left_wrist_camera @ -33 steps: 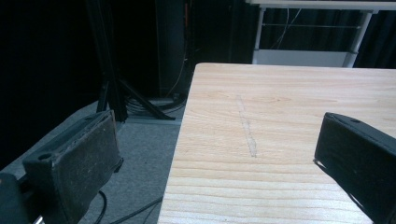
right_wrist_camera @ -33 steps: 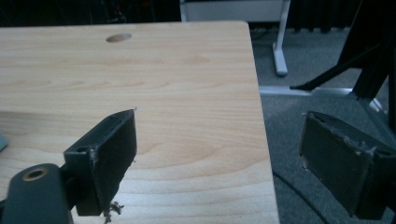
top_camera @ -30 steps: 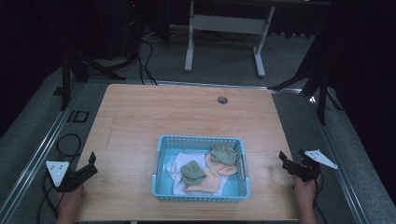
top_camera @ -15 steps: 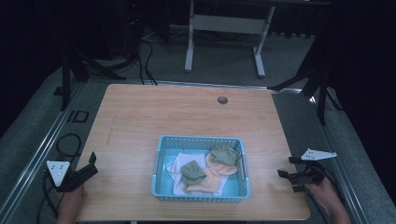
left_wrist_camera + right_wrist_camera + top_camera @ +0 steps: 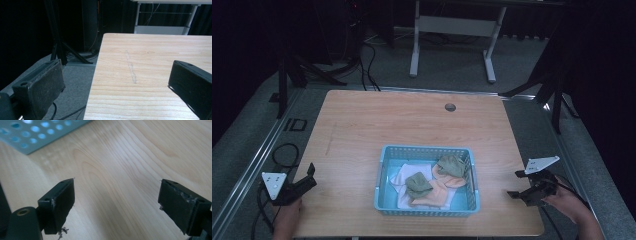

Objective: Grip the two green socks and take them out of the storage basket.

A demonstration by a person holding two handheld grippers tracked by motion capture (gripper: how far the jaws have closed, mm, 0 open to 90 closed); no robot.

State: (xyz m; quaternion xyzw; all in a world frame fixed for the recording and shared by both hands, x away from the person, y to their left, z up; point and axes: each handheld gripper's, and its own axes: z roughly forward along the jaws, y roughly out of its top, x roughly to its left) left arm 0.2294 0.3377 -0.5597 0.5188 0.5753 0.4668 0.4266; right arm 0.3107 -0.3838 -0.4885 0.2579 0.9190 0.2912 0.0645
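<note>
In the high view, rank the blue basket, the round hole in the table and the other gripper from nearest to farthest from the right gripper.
Measured from the right gripper at the table's right edge:
1. Blue basket, just to its left, near the table's front middle.
2. Round hole, toward the far edge, left of the gripper.
3. Left gripper, across the table at the left edge.

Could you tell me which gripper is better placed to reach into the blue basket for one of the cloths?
Probably the right gripper: it is open, angled toward the blue basket, whose wall shows in its view. The left gripper, also open, faces bare table.
</note>
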